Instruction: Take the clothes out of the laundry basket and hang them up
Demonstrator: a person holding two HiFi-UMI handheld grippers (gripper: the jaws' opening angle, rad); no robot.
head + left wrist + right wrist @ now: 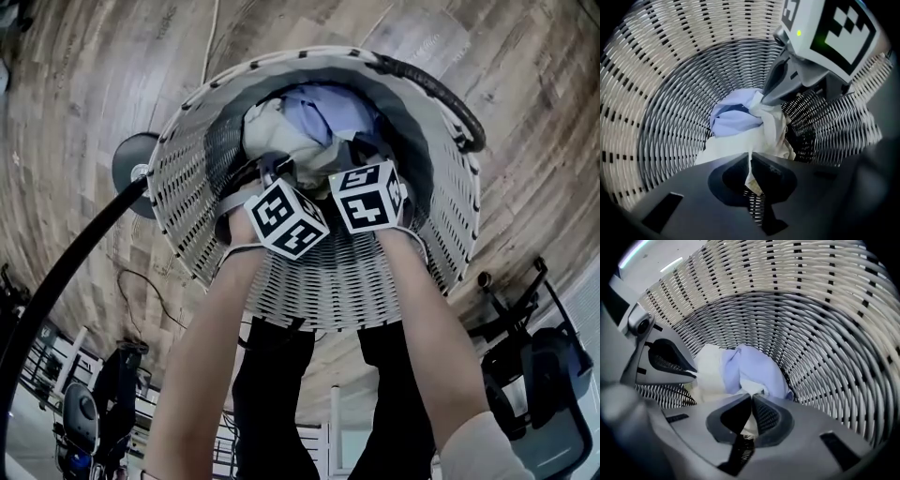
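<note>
Two arms (206, 356) are reaching down into the tall white laundry basket (187, 178), which is standing on the wooden floor (84, 112). The head view is the only one showing the whole basket from above, with its round rim, the black handle (441, 94) on one side and the two marker cubes (286, 217) side by side deep inside it. That view is hiding the jaws behind the cubes. The left gripper view is looking right at the left gripper (750, 161): its jaws are squeezing together on a thin fold of the white cloth (736, 145), with the fold sticking up between them. The same view is also showing the other gripper coming in from the top right, its tip biting into the same white cloth just beside the blue cloth (733, 119). The right gripper view is looking at the right gripper (751, 401): its jaws are pressing nearly shut on a bit of white cloth too. Here the blue cloth is lying just past the jaws, to the right of the white one, and the left gripper is showing at the left side. Both cloths are lying bunched up at the bottom of the basket, touching each other.
</note>
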